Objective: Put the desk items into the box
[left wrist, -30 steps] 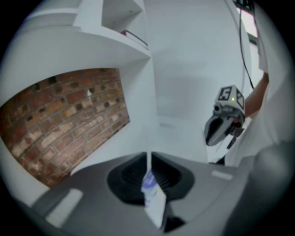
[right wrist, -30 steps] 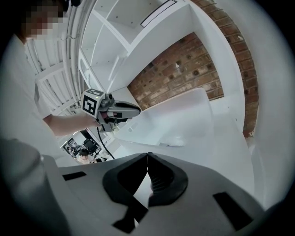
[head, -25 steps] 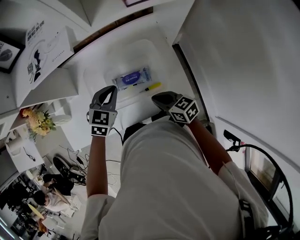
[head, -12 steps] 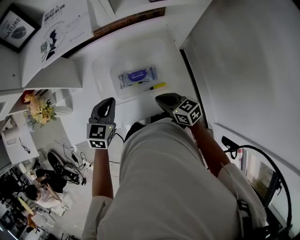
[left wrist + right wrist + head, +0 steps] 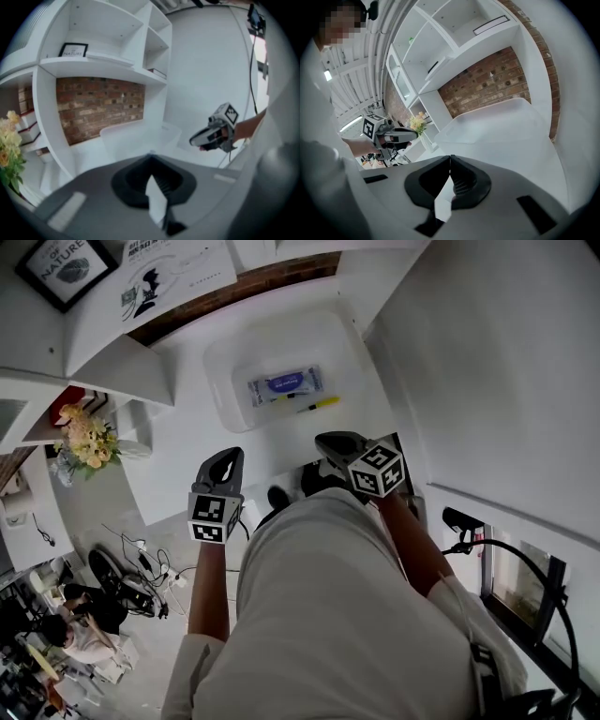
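Observation:
A translucent white box (image 5: 225, 381) stands on the white desk. A blue pack (image 5: 286, 385) and a yellow pen (image 5: 321, 404) lie inside it. My left gripper (image 5: 231, 455) hovers short of the box's near side, off the desk's front edge, jaws shut with nothing in them. My right gripper (image 5: 325, 440) hangs near the box's front right corner, also shut and empty. In the left gripper view the closed jaws (image 5: 150, 154) point at the box (image 5: 140, 136), with the right gripper (image 5: 211, 137) to the side. In the right gripper view the closed jaws (image 5: 450, 157) face the box (image 5: 497, 126) and the left gripper (image 5: 399, 135).
White shelving with a brick back panel (image 5: 234, 285) rises behind the desk. A framed print (image 5: 58, 268) sits on a shelf. A vase of yellow flowers (image 5: 86, 440) stands to the left. A white wall (image 5: 487, 362) closes off the right. Cables (image 5: 141, 568) lie on the floor.
Both grippers have drawn back from the box toward the body. The left one has dropped lower in the head view. The box now sits farther ahead of them.

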Demonstrator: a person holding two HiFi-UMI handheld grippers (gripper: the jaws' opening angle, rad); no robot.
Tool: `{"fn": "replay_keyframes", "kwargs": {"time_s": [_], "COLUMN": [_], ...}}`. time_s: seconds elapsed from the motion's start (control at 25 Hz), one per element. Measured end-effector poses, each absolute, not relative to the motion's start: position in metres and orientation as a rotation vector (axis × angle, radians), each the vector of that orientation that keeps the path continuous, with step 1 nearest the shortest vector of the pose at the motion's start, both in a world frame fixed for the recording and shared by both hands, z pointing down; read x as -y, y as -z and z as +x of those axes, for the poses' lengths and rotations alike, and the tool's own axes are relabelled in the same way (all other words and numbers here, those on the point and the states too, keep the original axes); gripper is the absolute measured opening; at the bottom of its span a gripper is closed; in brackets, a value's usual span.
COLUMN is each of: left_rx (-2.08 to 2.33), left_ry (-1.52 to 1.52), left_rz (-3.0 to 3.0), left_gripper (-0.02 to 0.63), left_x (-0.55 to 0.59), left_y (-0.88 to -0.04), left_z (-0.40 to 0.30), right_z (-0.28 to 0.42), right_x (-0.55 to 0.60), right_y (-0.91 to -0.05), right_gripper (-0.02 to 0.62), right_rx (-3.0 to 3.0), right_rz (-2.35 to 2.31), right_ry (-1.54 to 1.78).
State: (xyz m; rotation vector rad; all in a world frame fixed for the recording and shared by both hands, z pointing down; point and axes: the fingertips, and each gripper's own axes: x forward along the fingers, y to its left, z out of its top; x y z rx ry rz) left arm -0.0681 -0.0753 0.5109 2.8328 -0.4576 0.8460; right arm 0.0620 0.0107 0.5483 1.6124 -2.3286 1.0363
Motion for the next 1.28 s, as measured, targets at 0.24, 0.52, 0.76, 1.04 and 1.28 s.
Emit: {"fn": "replay_keyframes", "kwargs": {"time_s": [0.24,0.52,0.76,1.04,1.28], "left_rx": [0.389,0.351,0.351,0.475,0.550], "left_ry": [-0.819,-0.770,-0.757,-0.672,-0.677], "left_rz": [2.796,2.776,2.798,2.757,2.730], "left_gripper": [0.002,0.002,0.002,0.003,0.003], "left_x": [0.042,0.017,0.001,-0.002,-0.005], "left_y": [-0.521,-0.531,-0.527,-0.512,-0.516], "left_z": [-0.100,-0.129,-0.131,-0.126,-0.120], "right_z": [0.033,0.008,0.003,0.018,0.020], "right_x": [-0.030,-0.065,-0.088,-0.087,-0.084], "right_y": [-0.535,-0.526,-0.521,-0.509,-0.503], "right_gripper": [0.002,0.002,0.002,0.002,0.000], "right_rx": [2.252,2.189,2.174,2.232,2.313], "right_rz": [1.724,1.837,1.891,1.835,1.738], "right_ry": [-1.013,-1.012,-0.997,-0.967,-0.912]}}
